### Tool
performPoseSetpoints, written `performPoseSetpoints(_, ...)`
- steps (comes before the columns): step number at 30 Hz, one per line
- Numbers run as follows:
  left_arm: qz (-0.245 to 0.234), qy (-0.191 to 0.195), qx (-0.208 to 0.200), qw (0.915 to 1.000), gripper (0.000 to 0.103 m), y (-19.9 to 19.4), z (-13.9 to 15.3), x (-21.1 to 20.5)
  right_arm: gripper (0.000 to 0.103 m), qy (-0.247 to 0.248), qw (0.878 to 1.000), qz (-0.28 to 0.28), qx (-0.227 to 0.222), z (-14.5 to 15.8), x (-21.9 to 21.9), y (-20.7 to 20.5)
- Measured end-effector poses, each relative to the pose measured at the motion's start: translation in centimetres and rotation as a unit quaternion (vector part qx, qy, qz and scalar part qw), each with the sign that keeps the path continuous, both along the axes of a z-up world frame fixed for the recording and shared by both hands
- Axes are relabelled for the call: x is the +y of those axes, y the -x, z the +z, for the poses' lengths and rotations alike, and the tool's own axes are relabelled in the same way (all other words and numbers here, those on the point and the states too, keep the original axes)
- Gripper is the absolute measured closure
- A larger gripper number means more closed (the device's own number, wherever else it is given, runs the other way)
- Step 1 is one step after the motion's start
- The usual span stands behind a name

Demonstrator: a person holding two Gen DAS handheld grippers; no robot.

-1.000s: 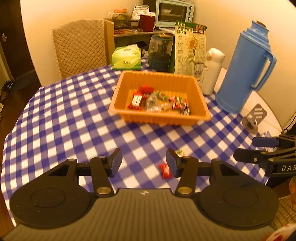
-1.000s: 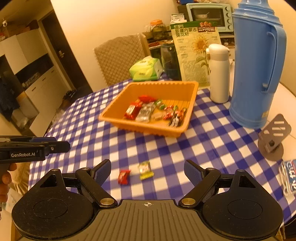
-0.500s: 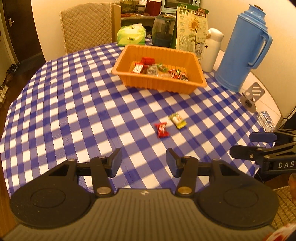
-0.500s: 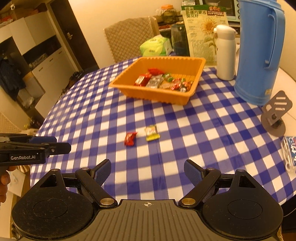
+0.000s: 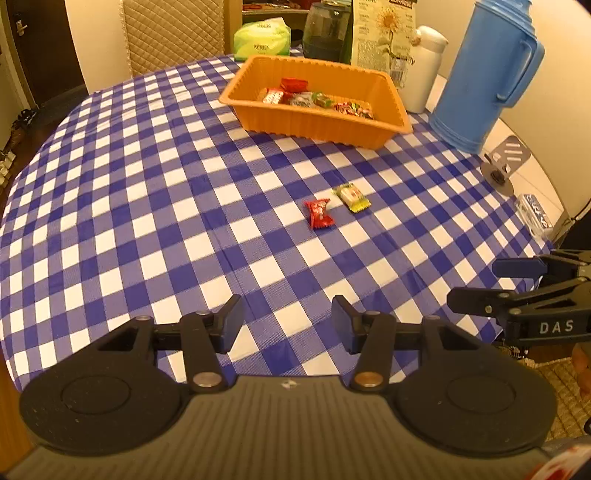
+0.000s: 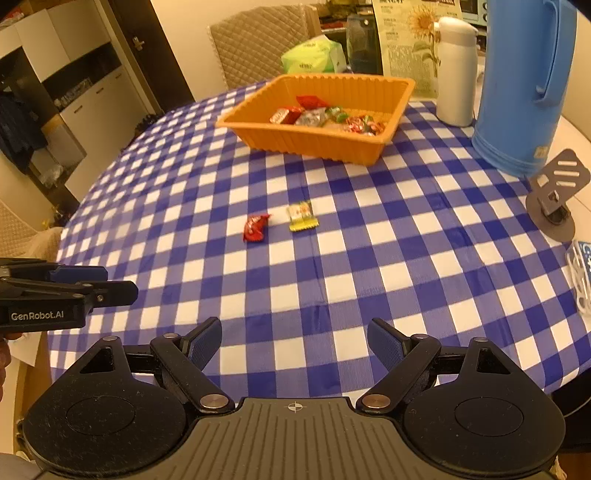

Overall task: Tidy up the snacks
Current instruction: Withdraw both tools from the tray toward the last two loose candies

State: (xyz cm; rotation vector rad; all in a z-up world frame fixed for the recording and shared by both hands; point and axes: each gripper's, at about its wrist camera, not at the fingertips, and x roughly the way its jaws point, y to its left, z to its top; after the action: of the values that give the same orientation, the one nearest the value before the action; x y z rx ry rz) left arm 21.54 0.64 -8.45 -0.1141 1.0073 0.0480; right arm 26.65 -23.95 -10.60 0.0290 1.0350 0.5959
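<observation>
An orange tray (image 5: pixel 310 123) (image 6: pixel 314 142) with several wrapped snacks stands at the far side of the checked table. A red candy (image 5: pixel 319 214) (image 6: pixel 255 228) and a yellow-green candy (image 5: pixel 351 194) (image 6: pixel 302 216) lie loose on the cloth, side by side, in front of the tray. My left gripper (image 5: pixel 287 325) is open and empty near the table's front edge; it also shows in the right wrist view (image 6: pixel 110 284). My right gripper (image 6: pixel 294 343) is open and empty, well short of the candies; it also shows in the left wrist view (image 5: pixel 476 282).
A blue thermos (image 5: pixel 484 74) (image 6: pixel 517 85), a white bottle (image 6: pixel 456 70) and a sunflower packet (image 5: pixel 384 33) stand behind and right of the tray. A grey phone stand (image 6: pixel 554 195) and a small packet (image 5: pixel 533 214) lie at the right edge. A quilted chair (image 5: pixel 173 33) is behind.
Both grippers have pulled back from the tray toward the table's front edge, so the two loose candies now lie farther ahead. Both stay open and empty.
</observation>
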Motion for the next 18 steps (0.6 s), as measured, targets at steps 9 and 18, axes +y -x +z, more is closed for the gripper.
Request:
performPoseSetpoints(9,-0.014,0.003,0.016,0.9998,0.054,-0.7,-1.5,-0.4,0.017,0.019,1.0,0.001,0.01,-1.3,0.4,-0.5)
performPoseSetpoints(18,-0.024,0.001,0.016,0.9996,0.054,-2.2,-2.4,-0.2,0.017,0.029,0.999,-0.005,0.017,-2.3,1.1,-1.5)
